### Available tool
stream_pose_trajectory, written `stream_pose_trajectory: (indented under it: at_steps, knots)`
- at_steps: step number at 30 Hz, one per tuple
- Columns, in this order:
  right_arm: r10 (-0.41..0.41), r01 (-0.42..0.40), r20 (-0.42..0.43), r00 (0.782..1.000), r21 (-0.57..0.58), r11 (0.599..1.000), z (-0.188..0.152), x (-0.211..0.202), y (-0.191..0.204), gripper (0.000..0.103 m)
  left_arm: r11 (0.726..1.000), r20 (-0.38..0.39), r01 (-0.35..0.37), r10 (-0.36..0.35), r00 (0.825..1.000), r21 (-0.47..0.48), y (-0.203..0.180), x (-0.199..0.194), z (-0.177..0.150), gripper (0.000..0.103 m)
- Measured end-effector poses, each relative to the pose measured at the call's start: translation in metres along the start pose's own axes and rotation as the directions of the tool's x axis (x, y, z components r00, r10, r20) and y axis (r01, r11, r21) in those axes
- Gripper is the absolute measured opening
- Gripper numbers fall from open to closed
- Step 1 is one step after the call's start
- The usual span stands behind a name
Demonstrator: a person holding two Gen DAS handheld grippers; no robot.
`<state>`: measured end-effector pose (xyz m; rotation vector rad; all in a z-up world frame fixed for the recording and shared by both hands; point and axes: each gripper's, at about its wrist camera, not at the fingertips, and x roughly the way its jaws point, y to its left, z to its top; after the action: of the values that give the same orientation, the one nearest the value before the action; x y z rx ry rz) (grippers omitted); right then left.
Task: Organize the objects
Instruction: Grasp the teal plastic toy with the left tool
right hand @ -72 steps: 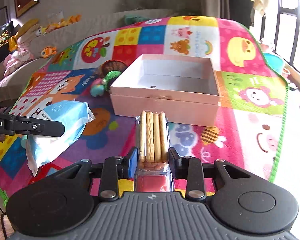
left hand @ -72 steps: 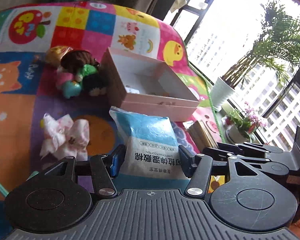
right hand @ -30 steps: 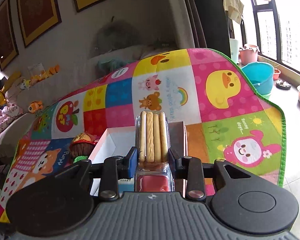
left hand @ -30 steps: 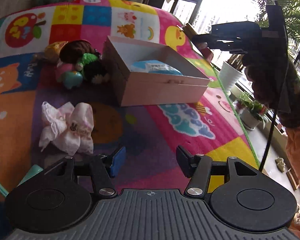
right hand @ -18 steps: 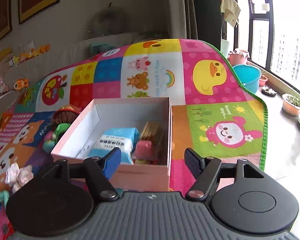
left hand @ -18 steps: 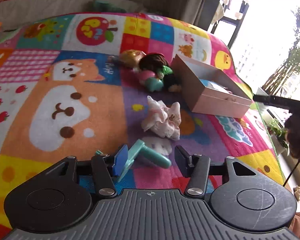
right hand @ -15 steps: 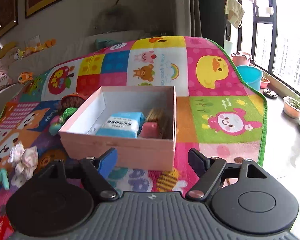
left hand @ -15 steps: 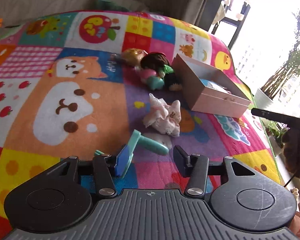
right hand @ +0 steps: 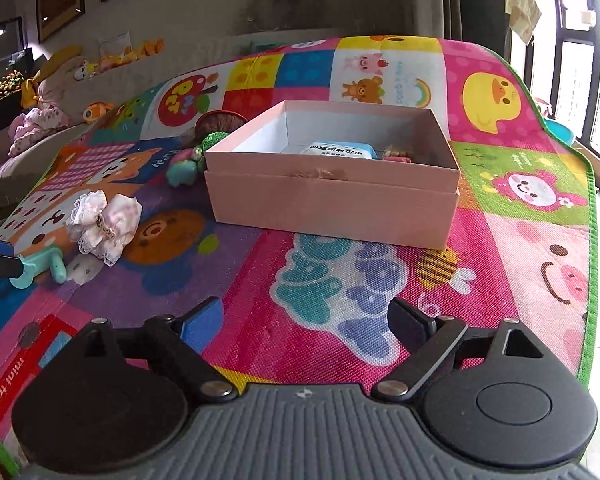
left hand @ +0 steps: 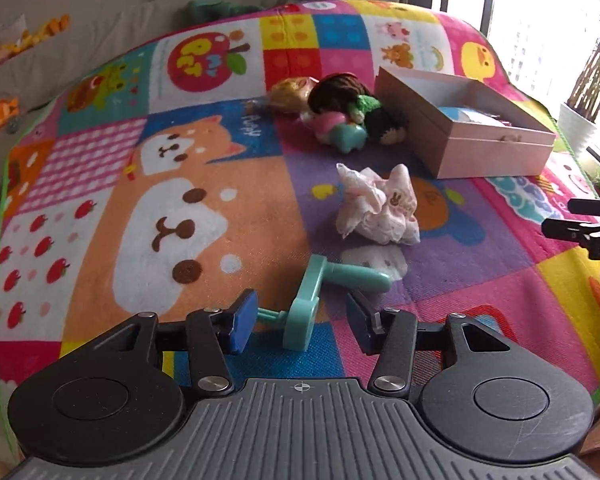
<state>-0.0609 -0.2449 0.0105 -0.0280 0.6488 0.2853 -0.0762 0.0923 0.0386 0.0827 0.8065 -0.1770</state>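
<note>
My left gripper [left hand: 300, 312] is open low over the play mat, with the near end of a teal plastic toy [left hand: 332, 280] between its jaws; the pads do not touch it. My right gripper [right hand: 306, 316] has its jaws opening with nothing between them, a short way in front of the pink box [right hand: 332, 204]. Inside the box lie a blue packet [right hand: 340, 150] and a biscuit pack [right hand: 396, 154]. A frilly pink cloth [left hand: 380, 208] lies between the teal toy and the box [left hand: 492, 156]. The right gripper's fingers [left hand: 588, 228] show at the left wrist view's right edge.
A heap of small dolls [left hand: 340, 112] lies against the box's left side. The colourful play mat [left hand: 180, 200] ends in a green border [right hand: 590, 264] on the right, with bare floor beyond. A potted plant [left hand: 580, 128] and a blue basin [right hand: 560, 132] stand by the window.
My right gripper let the biscuit pack go into the box, opened and drew back lower. My left gripper swung away from the box to the teal toy, which now sits between its jaws.
</note>
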Motion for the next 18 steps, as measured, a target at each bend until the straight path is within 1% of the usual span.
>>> stream_pose_trajectory:
  at_steps: [1, 2, 3, 4, 5, 7, 8, 9, 11, 13, 15, 18]
  knots:
    - [0.001, -0.001, 0.005, 1.000, 0.002, 1.000, 0.001, -0.001, 0.000, 0.096, 1.000, -0.004, -0.010, 0.010, 1.000, 0.008, -0.001, 0.006, 0.000, 0.054]
    - [0.002, -0.002, 0.008, 1.000, 0.001, 1.000, 0.001, -0.002, 0.000, 0.099, 0.999, 0.002, -0.025, 0.025, 1.000, 0.023, -0.003, 0.010, 0.000, 0.048]
    - [0.004, -0.004, 0.009, 1.000, -0.002, 1.000, 0.000, -0.002, 0.001, 0.100, 0.999, -0.003, -0.035, 0.035, 0.999, 0.033, -0.005, 0.014, 0.000, 0.042]
    - [0.006, -0.006, 0.010, 1.000, -0.008, 1.000, 0.000, -0.002, 0.001, 0.100, 0.999, -0.008, -0.030, 0.030, 1.000, 0.035, -0.007, 0.017, 0.000, 0.027]
    - [0.007, -0.007, 0.009, 1.000, -0.011, 1.000, 0.000, -0.003, 0.002, 0.100, 0.999, -0.002, -0.016, 0.016, 1.000, 0.030, -0.009, 0.018, 0.000, 0.022]
    - [0.015, -0.015, 0.004, 1.000, -0.013, 1.000, -0.001, -0.003, 0.003, 0.101, 1.000, 0.006, 0.013, -0.013, 1.000, 0.022, -0.015, 0.018, 0.000, 0.021]
    - [0.017, -0.017, -0.001, 1.000, -0.012, 1.000, 0.000, -0.002, 0.004, 0.102, 0.999, 0.011, 0.032, -0.032, 0.999, 0.024, -0.019, 0.019, 0.000, 0.017]
    - [0.023, -0.024, -0.012, 1.000, -0.008, 1.000, 0.001, -0.001, 0.005, 0.102, 0.998, 0.015, 0.055, -0.055, 0.998, 0.024, -0.023, 0.019, -0.001, 0.015]
    - [0.050, -0.050, -0.029, 0.998, 0.002, 0.999, 0.004, 0.002, 0.009, 0.102, 0.996, 0.025, 0.085, -0.086, 0.996, 0.025, -0.030, 0.018, -0.003, 0.015]
    - [0.079, -0.079, -0.024, 0.997, -0.031, 0.996, 0.010, 0.003, 0.023, 0.102, 0.997, 0.030, 0.076, -0.077, 0.997, 0.031, -0.032, 0.017, -0.005, 0.014]
    - [0.103, -0.103, 0.000, 0.995, -0.088, 0.991, 0.018, 0.002, 0.041, 0.102, 0.997, 0.031, 0.079, -0.079, 0.996, 0.019, -0.028, 0.016, -0.006, 0.014]
    - [0.194, -0.189, 0.017, 0.981, -0.156, 0.970, 0.035, 0.007, 0.071, 0.102, 0.997, 0.034, 0.082, -0.083, 0.996, 0.010, -0.026, 0.015, -0.008, 0.014]
